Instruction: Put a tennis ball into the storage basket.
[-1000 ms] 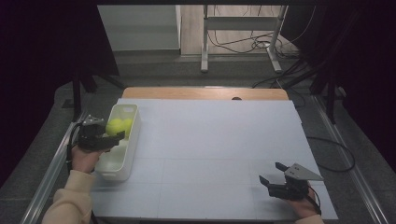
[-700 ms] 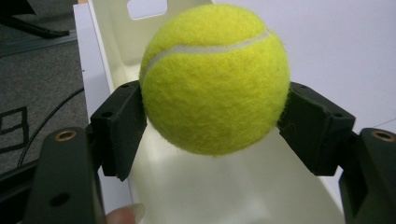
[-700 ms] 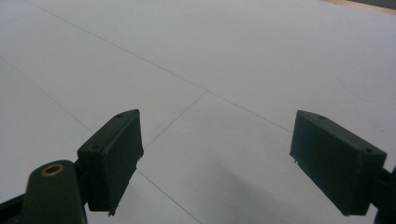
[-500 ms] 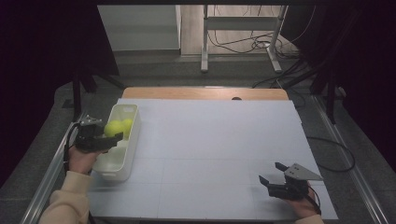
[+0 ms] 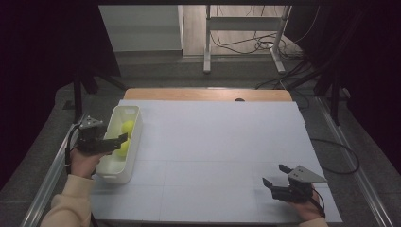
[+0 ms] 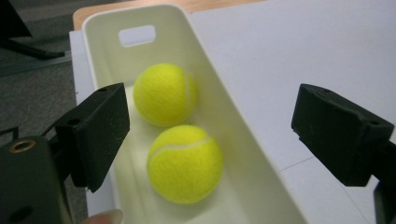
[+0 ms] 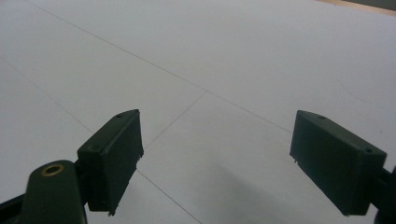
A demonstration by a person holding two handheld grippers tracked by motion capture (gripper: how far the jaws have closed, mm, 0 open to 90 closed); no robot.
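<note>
1. Two tennis balls, one farther (image 6: 164, 94) and one nearer (image 6: 185, 163), already lie in the white bin (image 5: 134, 142) at the table's (image 5: 217, 156) left edge.
2. Left gripper (image 5: 120, 140) hovers over the bin, jaws spread, empty.
3. Right gripper (image 5: 275, 176) rests near right, released; seemingly nothing is left to load.

High view overlooks the table (image 5: 213, 142); tool cameras ride close, sharing it.

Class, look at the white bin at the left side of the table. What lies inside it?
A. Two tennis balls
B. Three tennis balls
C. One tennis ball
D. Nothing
A: the left gripper view looks into the white bin and shows two yellow tennis balls, one farther and one nearer.
</note>
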